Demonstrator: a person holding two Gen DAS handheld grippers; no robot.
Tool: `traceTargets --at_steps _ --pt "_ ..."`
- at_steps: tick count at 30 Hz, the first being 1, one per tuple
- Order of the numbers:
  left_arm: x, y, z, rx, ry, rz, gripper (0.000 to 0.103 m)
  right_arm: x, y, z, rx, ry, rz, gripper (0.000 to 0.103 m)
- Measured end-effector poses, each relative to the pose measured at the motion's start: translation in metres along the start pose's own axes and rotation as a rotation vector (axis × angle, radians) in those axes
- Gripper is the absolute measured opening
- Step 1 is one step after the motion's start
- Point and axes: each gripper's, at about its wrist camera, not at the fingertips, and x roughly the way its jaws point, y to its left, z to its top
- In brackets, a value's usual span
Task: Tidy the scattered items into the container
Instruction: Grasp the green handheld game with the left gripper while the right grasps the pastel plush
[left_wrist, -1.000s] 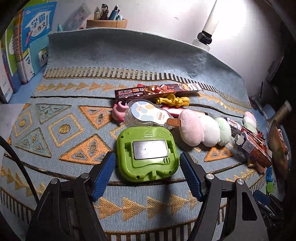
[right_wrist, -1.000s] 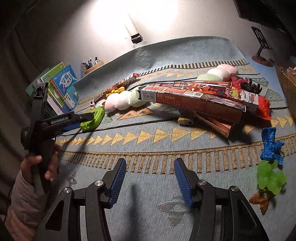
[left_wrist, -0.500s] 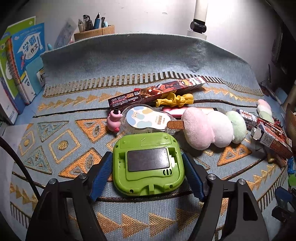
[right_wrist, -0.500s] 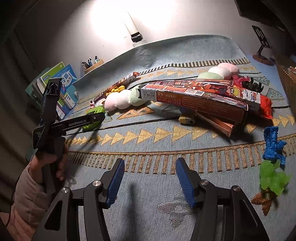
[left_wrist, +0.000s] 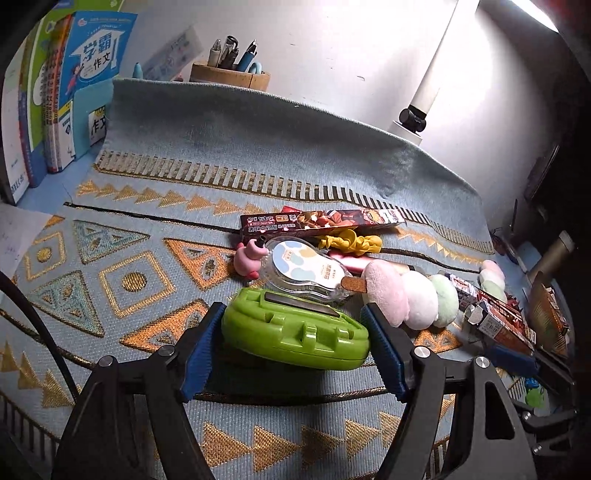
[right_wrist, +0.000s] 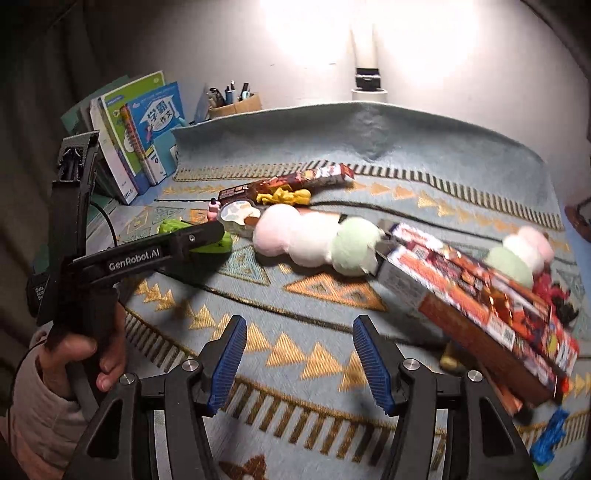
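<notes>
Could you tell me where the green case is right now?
In the left wrist view the green case sits between the left claw pads, tilted up, just in front of the clear tape dispenser.

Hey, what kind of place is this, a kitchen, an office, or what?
Probably a study desk at home. Workbooks stand at the back beside a pen holder, a desk lamp lights the wall, and a patterned cloth covers the top.

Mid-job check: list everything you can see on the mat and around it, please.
green case: 1, green, between left gripper's pads, near edge tilted up
correction tape: 1, clear, behind case
pink figure: 1, beside tape
yellow scrunchie: 1, behind tape
plush dango skewers: 2, pink-white-green, mid-mat and far right
long printed boxes: several, red-brown
books: row, far left
pen holder: 1, wooden, rear
left gripper: gripping case
right gripper: open, empty
</notes>
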Motion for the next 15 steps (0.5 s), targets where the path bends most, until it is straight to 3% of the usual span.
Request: traceTargets --at_steps 3,6,11,15 --pt "-0.001 0.000 -0.001 -0.004 -0.008 -0.013 0.072 0.026 -0.001 0.019 -0.073 0.028 -0.123 0.058" --pt "0.001 0.000 -0.001 -0.008 -0.010 -0.020 0.072 0.043 -0.024 0.030 -0.025 0.051 -0.128 0.058" --pt "0.002 0.002 0.000 -0.026 0.007 -0.023 0.072 0.063 -0.050 0.043 0.081 0.069 0.008 0.058" --pt "0.006 0.005 -0.001 -0.043 0.031 -0.024 0.072 0.065 -0.035 0.037 0.071 0.090 0.108 0.058"
